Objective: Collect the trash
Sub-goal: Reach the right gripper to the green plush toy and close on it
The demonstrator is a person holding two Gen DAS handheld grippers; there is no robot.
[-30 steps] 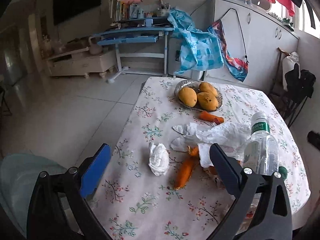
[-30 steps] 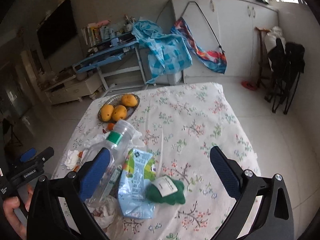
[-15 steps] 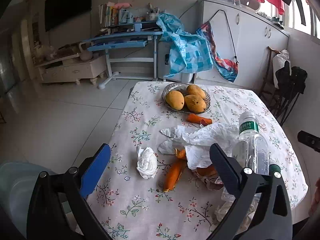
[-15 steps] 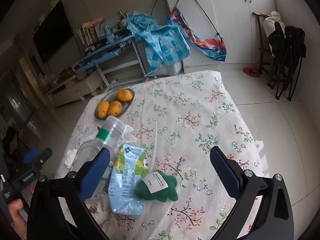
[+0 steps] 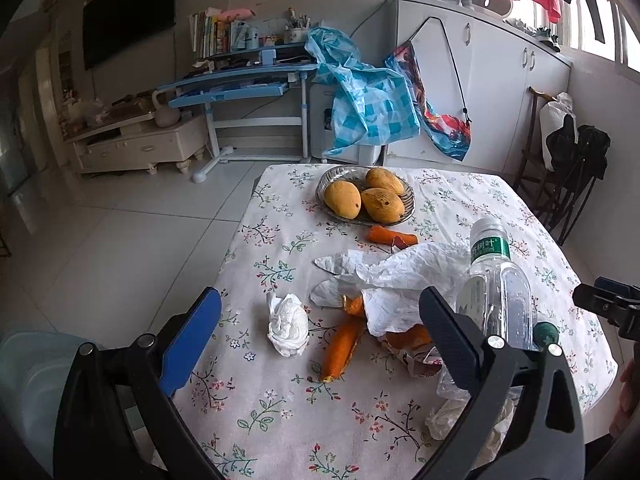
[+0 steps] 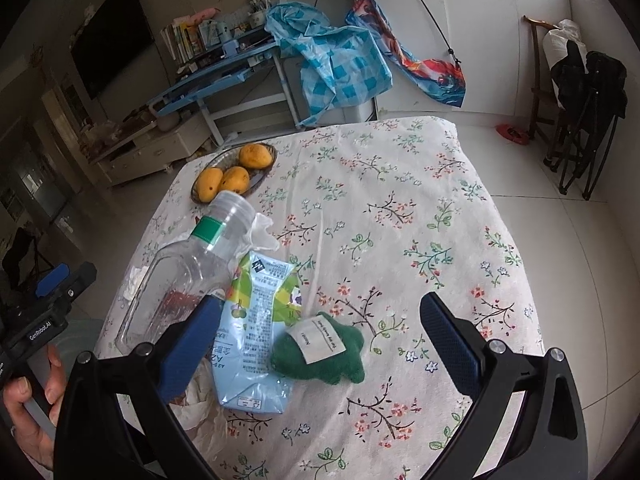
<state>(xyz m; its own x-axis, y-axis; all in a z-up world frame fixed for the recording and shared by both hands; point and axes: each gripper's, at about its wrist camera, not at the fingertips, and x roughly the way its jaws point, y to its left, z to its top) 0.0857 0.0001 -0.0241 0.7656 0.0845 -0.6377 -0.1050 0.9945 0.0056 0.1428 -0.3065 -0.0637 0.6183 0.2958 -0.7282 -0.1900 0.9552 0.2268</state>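
Observation:
On the floral tablecloth (image 5: pixel 280 248) lie a crumpled white tissue ball (image 5: pixel 288 325), orange peels (image 5: pixel 340 344), crumpled white paper (image 5: pixel 400 276) and an empty clear bottle with a green label (image 5: pixel 496 292). My left gripper (image 5: pixel 320 328) is open and empty above the near table edge, with the tissue ball between its fingers. In the right wrist view the bottle (image 6: pixel 184 268), a blue-green drink carton (image 6: pixel 256 328) and a green plush piece with a white tag (image 6: pixel 324 350) lie close ahead. My right gripper (image 6: pixel 320 340) is open and empty above them.
A metal dish of mangoes (image 5: pixel 364 196) stands at the table's far side, also in the right wrist view (image 6: pixel 232 172). A pale blue bin (image 5: pixel 28 384) stands beside the table at lower left. A folded chair (image 6: pixel 580 100) stands off to the right.
Both grippers have drawn back and risen a little, so the table items sit lower and nearer the centre. Both stay open. No item on the table has moved.

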